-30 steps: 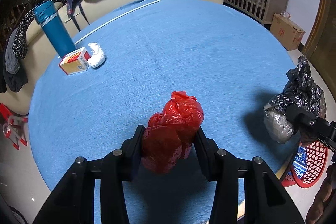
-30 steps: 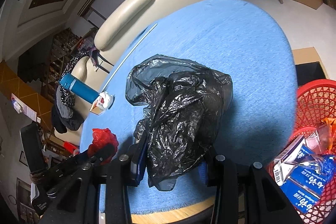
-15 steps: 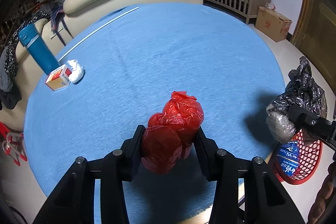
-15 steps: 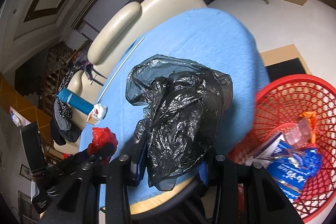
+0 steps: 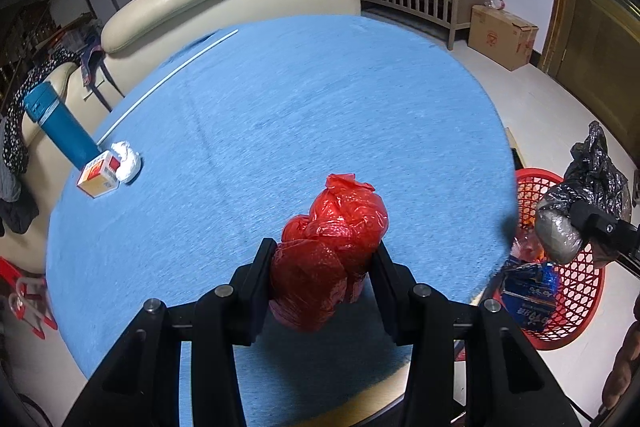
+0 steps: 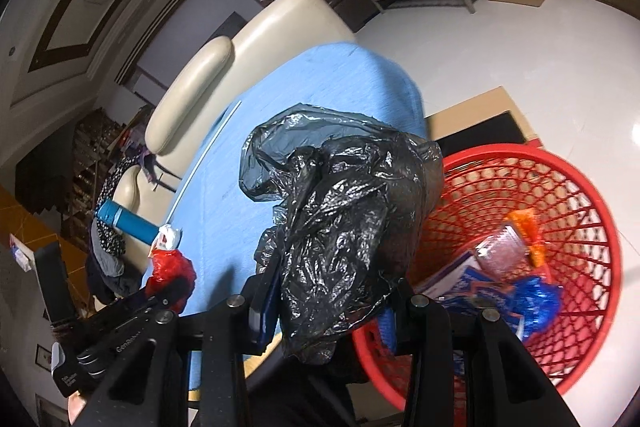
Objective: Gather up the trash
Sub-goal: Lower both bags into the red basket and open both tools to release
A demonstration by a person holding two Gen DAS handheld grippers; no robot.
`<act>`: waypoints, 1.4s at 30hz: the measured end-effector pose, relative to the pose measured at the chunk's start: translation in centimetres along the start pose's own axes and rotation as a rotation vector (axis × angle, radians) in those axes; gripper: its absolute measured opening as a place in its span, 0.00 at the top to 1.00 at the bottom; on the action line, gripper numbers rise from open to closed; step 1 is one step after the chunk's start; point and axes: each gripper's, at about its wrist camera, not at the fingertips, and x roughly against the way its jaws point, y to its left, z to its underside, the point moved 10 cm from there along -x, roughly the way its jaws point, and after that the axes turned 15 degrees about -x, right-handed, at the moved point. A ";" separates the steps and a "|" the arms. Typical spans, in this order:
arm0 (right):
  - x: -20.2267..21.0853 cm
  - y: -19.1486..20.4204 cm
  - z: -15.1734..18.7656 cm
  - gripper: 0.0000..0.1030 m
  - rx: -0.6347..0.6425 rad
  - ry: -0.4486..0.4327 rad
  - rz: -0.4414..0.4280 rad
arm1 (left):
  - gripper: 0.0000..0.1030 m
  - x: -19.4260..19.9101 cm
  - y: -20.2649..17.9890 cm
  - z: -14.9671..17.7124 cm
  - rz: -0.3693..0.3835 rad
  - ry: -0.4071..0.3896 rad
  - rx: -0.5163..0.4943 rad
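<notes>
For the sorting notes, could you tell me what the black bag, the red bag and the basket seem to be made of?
Black bag: thin glossy plastic film, crinkled with shiny creases. Red bag: similar thin plastic, wrinkled, slightly translucent. Basket: probably rigid moulded plastic, red open lattice.

**Left gripper holding red bag above blue table**

The left gripper [image 5: 322,267] clamps a crumpled red plastic bag [image 5: 332,247] over a round blue-covered table [image 5: 300,107]. At far left stand a blue cylindrical bottle [image 5: 60,127], a small orange-and-white carton [image 5: 100,179] and a white wad [image 5: 128,159]. At right, the right gripper [image 5: 592,223] holds a black plastic bag [image 5: 588,187] above a red mesh basket [image 5: 572,287].
</notes>
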 end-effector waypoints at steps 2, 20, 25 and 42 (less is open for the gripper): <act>0.7 -0.8 -0.5 0.59 -0.010 -0.014 0.005 | 0.54 0.4 -0.7 -0.3 0.001 -0.006 -0.011; 5.3 -7.0 -3.4 0.57 -0.004 -0.055 0.122 | 0.54 1.3 -5.9 -2.3 0.037 -0.029 -0.105; 4.9 -9.0 -3.1 0.57 -0.013 -0.025 0.165 | 0.54 1.2 -7.4 -2.6 0.046 -0.025 -0.140; 7.5 -13.6 -4.9 0.19 -0.169 -0.072 0.198 | 0.54 1.0 -12.8 -3.5 0.113 -0.028 -0.237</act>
